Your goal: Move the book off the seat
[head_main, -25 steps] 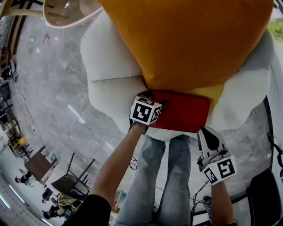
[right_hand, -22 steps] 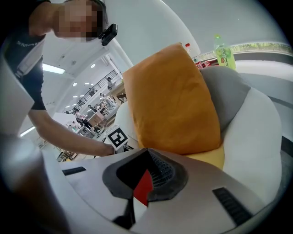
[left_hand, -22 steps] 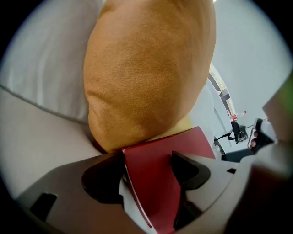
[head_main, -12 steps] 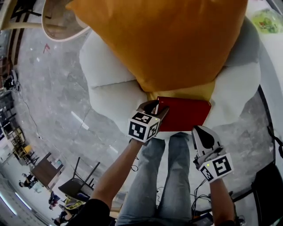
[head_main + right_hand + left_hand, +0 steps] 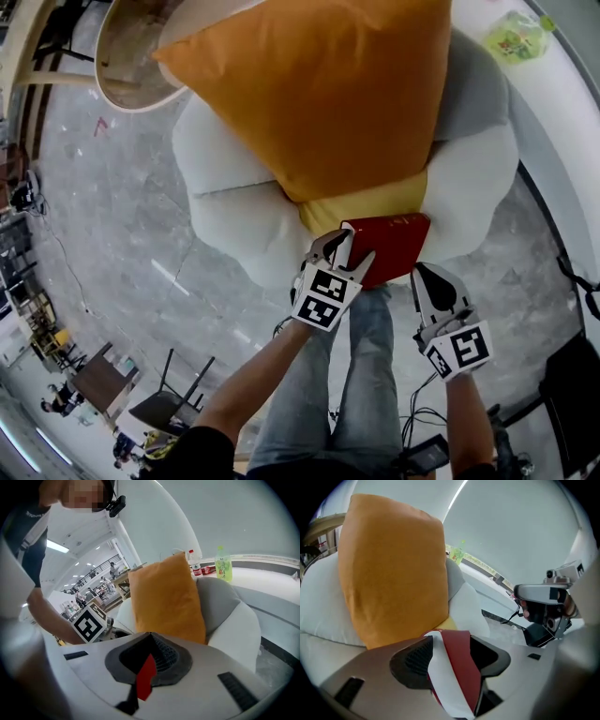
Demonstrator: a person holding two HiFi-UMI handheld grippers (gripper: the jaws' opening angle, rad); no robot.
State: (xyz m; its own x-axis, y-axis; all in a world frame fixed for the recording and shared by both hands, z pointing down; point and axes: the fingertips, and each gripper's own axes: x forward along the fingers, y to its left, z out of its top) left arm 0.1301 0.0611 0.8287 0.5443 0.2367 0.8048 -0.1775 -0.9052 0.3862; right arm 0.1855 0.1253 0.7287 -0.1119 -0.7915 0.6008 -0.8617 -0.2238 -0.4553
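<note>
Red book (image 5: pixel 398 239), at the orange cushion's (image 5: pixel 319 103) lower tip, pinched by its left edge in the left tool (image 5: pixel 345 251), whose jaws have just eased wider. The right tool (image 5: pixel 433 281), pressed together, lies just beside the book's right corner.

The book (image 5: pixel 392 244) lies between the two grippers, over the front edge of the seat (image 5: pixel 234 220). The left gripper (image 5: pixel 343 249) has the book's left end between its jaws (which have just been opening a little), and the right gripper (image 5: pixel 427 276) pinches its near right corner. Just beyond both grippers a big cushion (image 5: pixel 319 94) leans on the seat, over a smaller cushion (image 5: pixel 370 199) right behind the book. Far beyond the right gripper a bottle (image 5: pixel 514 36) stands on a ledge (image 5: pixel 555 103). Beyond the left gripper, off to its left, stands a round table (image 5: pixel 127 52).
</note>
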